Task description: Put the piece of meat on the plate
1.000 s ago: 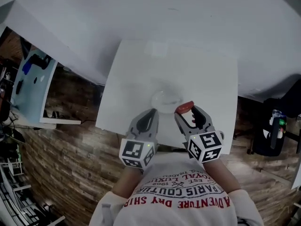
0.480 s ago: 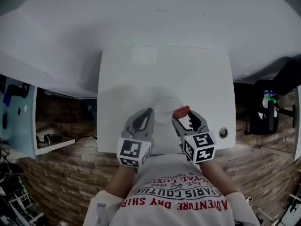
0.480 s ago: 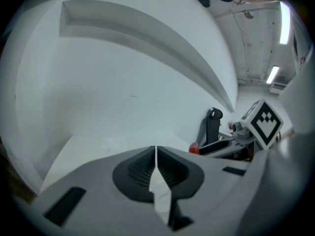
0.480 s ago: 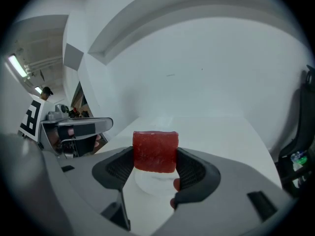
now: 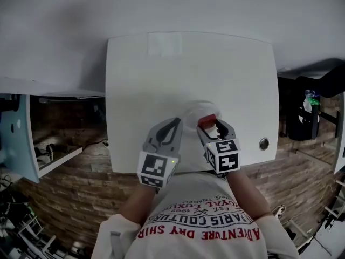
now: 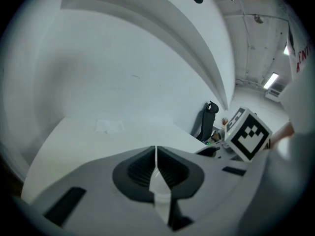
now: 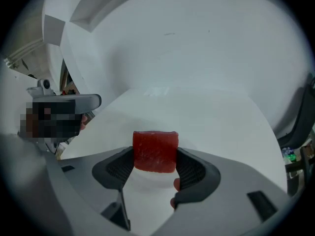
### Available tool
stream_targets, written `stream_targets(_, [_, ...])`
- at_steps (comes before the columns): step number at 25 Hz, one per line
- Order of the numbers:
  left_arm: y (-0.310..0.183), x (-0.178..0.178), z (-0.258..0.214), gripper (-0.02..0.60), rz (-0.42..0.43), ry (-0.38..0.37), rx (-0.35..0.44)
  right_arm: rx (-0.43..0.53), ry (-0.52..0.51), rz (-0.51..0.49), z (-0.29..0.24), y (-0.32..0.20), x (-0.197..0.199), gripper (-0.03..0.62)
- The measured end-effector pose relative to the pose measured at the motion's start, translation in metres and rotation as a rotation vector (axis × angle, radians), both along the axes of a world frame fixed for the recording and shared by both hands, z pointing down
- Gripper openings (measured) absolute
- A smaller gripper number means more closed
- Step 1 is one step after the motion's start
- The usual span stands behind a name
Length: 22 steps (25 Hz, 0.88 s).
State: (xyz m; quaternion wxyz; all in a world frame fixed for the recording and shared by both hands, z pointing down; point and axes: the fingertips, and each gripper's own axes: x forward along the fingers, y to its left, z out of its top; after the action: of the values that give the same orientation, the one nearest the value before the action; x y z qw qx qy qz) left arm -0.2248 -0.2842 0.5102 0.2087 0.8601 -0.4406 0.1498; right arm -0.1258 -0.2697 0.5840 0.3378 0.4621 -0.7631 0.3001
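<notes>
A red block of meat [image 7: 155, 151] sits clamped between the pads of my right gripper [image 7: 155, 162], which is shut on it. In the head view the meat [image 5: 207, 121] hangs at the near right rim of a pale round plate [image 5: 195, 112] on the white table [image 5: 161, 80]. My left gripper [image 5: 168, 131] hovers just left of the plate with its jaws shut and nothing between them; its own view shows the fingertips [image 6: 155, 167] pressed together.
The white table's near edge runs under both grippers. A round metal grommet [image 5: 263, 143] sits at the table's right front. A paper label [image 5: 164, 43] lies at the far edge. A black chair [image 6: 207, 117] stands beyond the table's right side.
The head camera has shifted, so the table fills more of the view. Both grippers hold about the same pose by the plate; the meat stays in the right gripper.
</notes>
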Motion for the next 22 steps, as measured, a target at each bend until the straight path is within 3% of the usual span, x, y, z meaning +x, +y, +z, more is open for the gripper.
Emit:
stream_targets(9, [0.006,-0.009,0.037,0.015,-0.012,-0.002,-0.096,-0.098,0.075,-0.036,0.038,-0.002,-0.005,0.273])
stream_targets(22, [0.010,-0.001,0.046,0.015,-0.003,0.014,-0.137,-0.104,0.079,-0.030,0.046,-0.004,-0.008,0.272])
